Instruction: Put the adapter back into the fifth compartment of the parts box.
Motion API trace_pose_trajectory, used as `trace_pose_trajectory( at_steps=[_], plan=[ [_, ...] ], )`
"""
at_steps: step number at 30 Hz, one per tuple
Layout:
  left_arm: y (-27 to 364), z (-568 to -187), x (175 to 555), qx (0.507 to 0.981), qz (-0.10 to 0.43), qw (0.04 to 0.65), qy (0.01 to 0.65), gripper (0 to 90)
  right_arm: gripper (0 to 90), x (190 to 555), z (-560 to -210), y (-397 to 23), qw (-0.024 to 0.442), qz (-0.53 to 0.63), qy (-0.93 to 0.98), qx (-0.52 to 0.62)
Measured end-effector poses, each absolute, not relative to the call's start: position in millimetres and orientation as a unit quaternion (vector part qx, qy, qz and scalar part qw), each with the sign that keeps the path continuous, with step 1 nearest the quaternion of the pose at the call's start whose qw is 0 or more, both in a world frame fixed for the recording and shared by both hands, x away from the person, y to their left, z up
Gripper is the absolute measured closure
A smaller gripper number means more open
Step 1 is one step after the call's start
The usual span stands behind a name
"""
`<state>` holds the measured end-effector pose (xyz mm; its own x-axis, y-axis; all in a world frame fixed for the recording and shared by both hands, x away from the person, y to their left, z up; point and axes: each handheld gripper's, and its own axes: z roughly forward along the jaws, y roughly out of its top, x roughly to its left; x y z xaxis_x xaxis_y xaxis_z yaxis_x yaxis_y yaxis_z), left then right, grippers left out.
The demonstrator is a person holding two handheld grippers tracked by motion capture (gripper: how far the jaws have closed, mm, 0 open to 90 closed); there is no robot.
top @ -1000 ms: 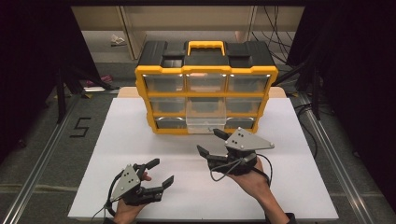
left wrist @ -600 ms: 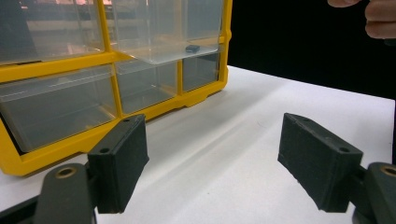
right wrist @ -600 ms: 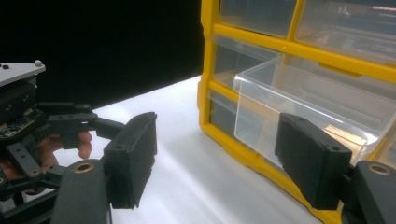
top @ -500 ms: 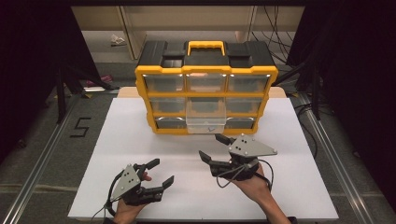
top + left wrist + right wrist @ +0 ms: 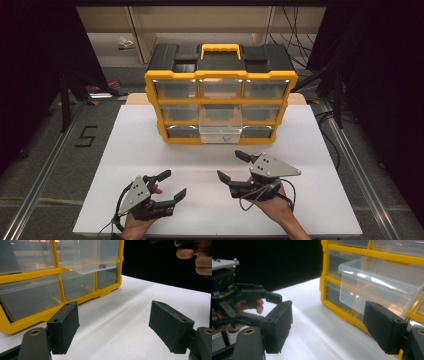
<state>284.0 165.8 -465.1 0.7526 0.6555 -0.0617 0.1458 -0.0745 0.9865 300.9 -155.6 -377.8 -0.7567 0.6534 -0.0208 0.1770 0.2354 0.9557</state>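
A white table top (image 5: 125,165) sits over grey floor marked with a black "5" (image 5: 86,136).

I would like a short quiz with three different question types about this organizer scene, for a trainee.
1. True or false: the right gripper holds a drawer.
2. Which drawer of the yellow organizer is pulled out? A) top left B) bottom middle C) middle right
3. Fill in: inside the pulled-out clear drawer lies a small ____ part.

Key:
1. False; its jaws are open with nothing between them, and they have just been opening.
2. B
3. dark

The left gripper is open too, above the white table.
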Motion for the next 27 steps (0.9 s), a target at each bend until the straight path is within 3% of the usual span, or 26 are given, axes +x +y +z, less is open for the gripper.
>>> trace_pose_trajectory(
  at_steps=[27],
  plan=[
    [164.4,-465.7,284.4,0.711,0.197,0.614,0.281,22.7,23.7,284.9,-410.4,-193.2,0.219,0.572,0.728,0.307]
  ],
)
